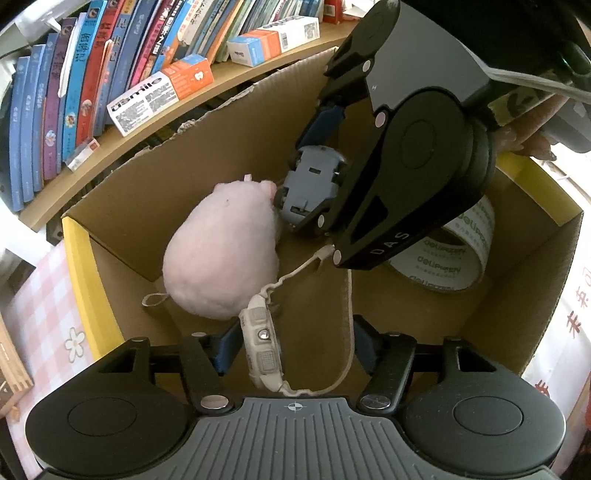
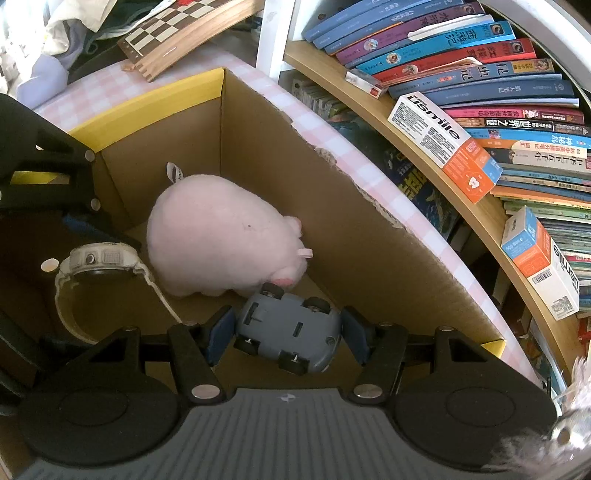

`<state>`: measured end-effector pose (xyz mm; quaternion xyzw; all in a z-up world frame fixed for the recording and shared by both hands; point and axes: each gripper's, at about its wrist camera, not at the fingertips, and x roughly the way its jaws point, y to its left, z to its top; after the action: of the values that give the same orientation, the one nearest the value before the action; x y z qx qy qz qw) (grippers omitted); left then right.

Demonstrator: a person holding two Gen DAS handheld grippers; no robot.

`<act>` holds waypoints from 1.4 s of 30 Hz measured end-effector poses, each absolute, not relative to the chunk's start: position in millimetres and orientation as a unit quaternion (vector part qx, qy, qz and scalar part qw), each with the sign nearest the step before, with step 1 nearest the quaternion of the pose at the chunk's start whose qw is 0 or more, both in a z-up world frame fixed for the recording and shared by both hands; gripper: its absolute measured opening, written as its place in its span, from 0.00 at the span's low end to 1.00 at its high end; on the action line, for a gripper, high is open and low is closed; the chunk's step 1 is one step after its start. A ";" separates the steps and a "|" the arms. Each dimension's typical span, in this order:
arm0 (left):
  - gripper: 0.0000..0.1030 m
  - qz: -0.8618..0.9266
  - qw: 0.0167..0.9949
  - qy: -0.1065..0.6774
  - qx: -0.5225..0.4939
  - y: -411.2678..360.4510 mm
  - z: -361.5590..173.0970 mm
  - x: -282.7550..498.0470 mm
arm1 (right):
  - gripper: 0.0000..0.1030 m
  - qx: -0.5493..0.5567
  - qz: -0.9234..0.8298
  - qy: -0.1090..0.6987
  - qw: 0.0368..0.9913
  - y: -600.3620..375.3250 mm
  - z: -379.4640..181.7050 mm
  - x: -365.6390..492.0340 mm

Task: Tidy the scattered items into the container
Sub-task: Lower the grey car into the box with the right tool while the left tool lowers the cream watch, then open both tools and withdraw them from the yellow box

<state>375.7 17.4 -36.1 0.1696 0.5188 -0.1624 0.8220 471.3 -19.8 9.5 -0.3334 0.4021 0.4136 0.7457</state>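
Cardboard box [image 2: 332, 206] sits on pink-checked tablecloth [image 2: 110, 85] beside bookshelf [image 2: 461, 206]; left gripper [image 1: 291, 350] spread around watch [image 1: 262, 339], right gripper [image 2: 288, 334] spread around toy car [image 2: 288, 328].

Behind the action runs a curved wooden bookshelf [image 2: 476, 218], packed with a row of leaning books [image 2: 480, 62] in blues, purples and reds. Lying on the shelf board in front of them is a white and orange usmile box [image 1: 159, 96], and a second white, orange and blue box [image 1: 271, 40] rests further along. A small red and white packet [image 2: 364, 83] sits by the book spines. Underneath it all spreads a pink checked tablecloth [image 1: 40, 291], and on it, off at the far corner, a wooden chessboard [image 2: 181, 31] rests.
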 end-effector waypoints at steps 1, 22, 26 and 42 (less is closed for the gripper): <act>0.66 -0.162 0.822 0.518 0.170 17.2 -35.9 375.7 | 0.59 -0.333 0.413 0.403 0.746 -19.8 9.5 471.4; 0.80 -0.156 0.849 0.474 0.176 15.1 -7.6 366.3 | 0.72 -0.285 0.406 0.388 0.777 -34.5 36.7 463.2; 0.83 -0.165 0.858 0.452 0.177 10.8 5.5 356.5 | 0.72 -0.288 0.408 0.372 0.782 -37.5 49.2 452.7; 0.83 -0.180 0.889 0.374 0.191 -8.2 47.0 289.7 | 0.75 -0.241 0.416 0.320 0.817 -64.2 103.8 387.8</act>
<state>289.7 -8.2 47.0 0.1913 0.3744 -0.1799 0.8893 387.8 -64.2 103.8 -0.2410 0.3199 0.4157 0.8166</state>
